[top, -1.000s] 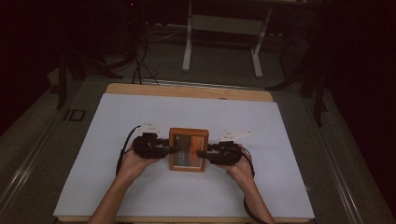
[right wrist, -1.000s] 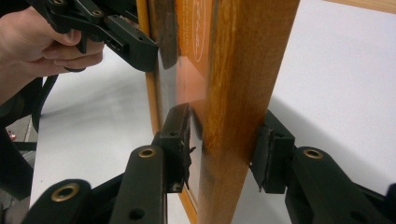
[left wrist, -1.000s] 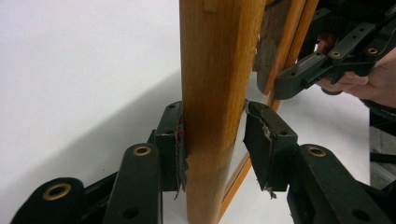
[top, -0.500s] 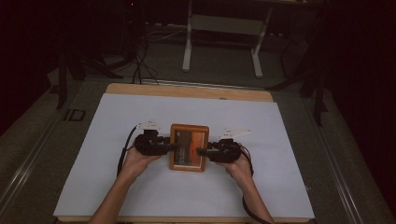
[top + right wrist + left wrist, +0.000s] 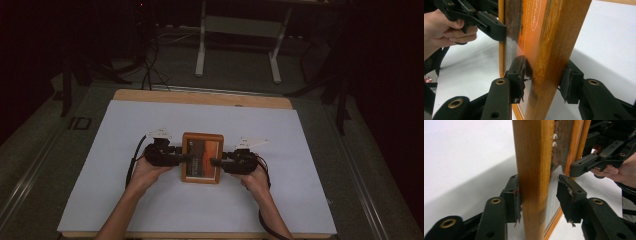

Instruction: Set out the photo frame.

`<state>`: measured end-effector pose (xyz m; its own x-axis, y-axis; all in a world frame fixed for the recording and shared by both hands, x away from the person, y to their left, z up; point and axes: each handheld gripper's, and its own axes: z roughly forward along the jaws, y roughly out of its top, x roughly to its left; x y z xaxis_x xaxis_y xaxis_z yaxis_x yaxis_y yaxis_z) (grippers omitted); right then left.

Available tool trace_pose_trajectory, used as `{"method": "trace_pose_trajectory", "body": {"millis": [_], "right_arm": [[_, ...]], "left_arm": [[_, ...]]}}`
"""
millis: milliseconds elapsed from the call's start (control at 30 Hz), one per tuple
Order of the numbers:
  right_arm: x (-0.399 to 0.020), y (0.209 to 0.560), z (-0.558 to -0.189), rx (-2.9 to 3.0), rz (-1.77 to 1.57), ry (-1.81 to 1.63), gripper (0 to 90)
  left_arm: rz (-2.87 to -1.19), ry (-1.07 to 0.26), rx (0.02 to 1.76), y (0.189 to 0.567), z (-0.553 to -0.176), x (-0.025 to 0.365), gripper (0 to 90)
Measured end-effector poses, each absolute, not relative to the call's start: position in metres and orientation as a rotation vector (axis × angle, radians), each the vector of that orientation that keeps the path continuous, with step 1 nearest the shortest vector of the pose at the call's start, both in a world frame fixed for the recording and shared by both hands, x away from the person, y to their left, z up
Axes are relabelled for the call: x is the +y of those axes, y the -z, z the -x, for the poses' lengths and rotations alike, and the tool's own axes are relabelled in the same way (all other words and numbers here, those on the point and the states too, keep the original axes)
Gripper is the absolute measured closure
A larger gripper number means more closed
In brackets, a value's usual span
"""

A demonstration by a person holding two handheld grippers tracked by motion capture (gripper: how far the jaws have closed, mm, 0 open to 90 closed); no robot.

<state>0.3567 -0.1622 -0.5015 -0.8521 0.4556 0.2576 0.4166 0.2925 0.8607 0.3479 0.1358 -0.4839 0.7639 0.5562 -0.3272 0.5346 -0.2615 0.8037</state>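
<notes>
A wooden picture frame point(image 5: 202, 157) with an orange print under glass sits face up at the middle of the white table cover point(image 5: 310, 150). My left gripper point(image 5: 186, 158) straddles its left edge and my right gripper point(image 5: 215, 161) straddles its right edge. In the left gripper view, one pad point(image 5: 512, 195) touches the wood point(image 5: 534, 170), while the other pad point(image 5: 567, 197) stands off the glass. These jaws have just been opening. In the right gripper view, the frame's rim point(image 5: 554, 50) is between the jaws, which have also been opening. A thin dark gap shows at the glass-side pad point(image 5: 519, 75).
The wooden tabletop edge point(image 5: 200, 97) shows beyond the white cover. A metal stand point(image 5: 240, 45) and loose cables point(image 5: 150, 70) are on the dark floor behind the table. Both forearms come in from the bottom edge.
Hands and frame keep their places. The pale glare on the glass has given way to the orange print.
</notes>
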Motion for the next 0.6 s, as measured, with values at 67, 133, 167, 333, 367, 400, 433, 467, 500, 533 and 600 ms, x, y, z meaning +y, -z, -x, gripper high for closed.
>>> {"method": "trace_pose_trajectory", "body": {"millis": [67, 133, 167, 333, 367, 400, 433, 467, 500, 533, 600], "right_arm": [[-0.1625, 0.502, -0.357, 2.491, -0.853, -1.642, 56.7], [-0.1632, 0.5032, -0.3579, 2.484, -0.873, -1.648, 53.7], [-0.1635, 0.5037, -0.3581, 2.485, -0.877, -1.648, 52.7], [-0.163, 0.5048, -0.3572, 2.498, -0.868, -1.643, 51.4], [-0.1627, 0.5044, -0.3568, 2.5, -0.86, -1.643, 51.3], [-0.1623, 0.5038, -0.3563, 2.5, -0.856, -1.641, 51.0], [-0.1622, 0.5032, -0.356, 2.501, -0.85, -1.638, 50.5], [-0.1624, 0.5025, -0.3556, 2.503, -0.846, -1.634, 50.4], [-0.1627, 0.502, -0.3552, 2.503, -0.845, -1.634, 49.8], [-0.1632, 0.5015, -0.3551, 2.502, -0.848, -1.636, 49.3], [-0.1649, 0.5003, -0.3547, 2.497, -0.847, -1.634, 48.3]], "left_arm": [[-1.922, -0.024, 0.821, 0.4836, -0.3472, 0.1352, 53.4], [-1.933, -0.025, 0.815, 0.4835, -0.3462, 0.1345, 51.3], [-1.939, -0.026, 0.812, 0.4836, -0.3458, 0.1343, 50.4], [-1.957, -0.047, 0.825, 0.4851, -0.3458, 0.1343, 48.4], [-1.957, -0.05, 0.828, 0.4855, -0.3461, 0.1347, 48.3], [-1.957, -0.049, 0.832, 0.4857, -0.3461, 0.1351, 48.3], [-1.956, -0.049, 0.833, 0.4857, -0.346, 0.1356, 48.2], [-1.956, -0.05, 0.834, 0.4856, -0.3459, 0.1363, 47.9], [-1.953, -0.05, 0.836, 0.4855, -0.3457, 0.1369, 47.8], [-1.953, -0.05, 0.836, 0.4852, -0.3455, 0.1377, 47.7], [-1.951, -0.056, 0.839, 0.4842, -0.3447, 0.1396, 47.0]]}}
